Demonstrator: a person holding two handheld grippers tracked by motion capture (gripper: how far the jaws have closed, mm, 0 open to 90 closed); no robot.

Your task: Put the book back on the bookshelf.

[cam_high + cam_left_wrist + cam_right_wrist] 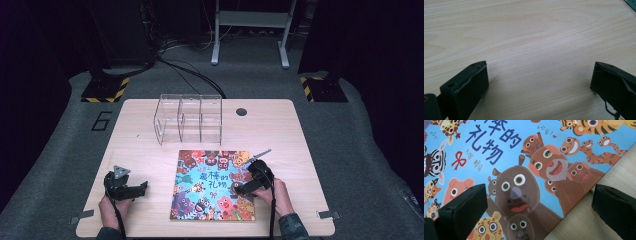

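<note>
The book [213, 186] lies flat on the worktop [280, 125], near its front edge and a little right of centre, cover up, its long axis running from the person toward the rack [189, 119]. The right hand-held gripper [250, 186] is much the nearer of the two: it hovers over the book's right edge, and in the right gripper view its jaws stand wide apart with nothing between them, one above the cover [524, 157] and the other above bare wood past the edge. That edge runs diagonally between the jaws, so the book lies directly below and to the inner side of this gripper.

The left hand-held gripper [131, 190] sits well apart from the book on its left, jaws also wide open and empty, looking at plain wood [529, 45]; a sliver of the book's corner shows at the top right of its view.

Between book and rack there is a free strip of worktop. There is open room on the book's left side too, while its lower edge lies close to the worktop's front edge.
</note>
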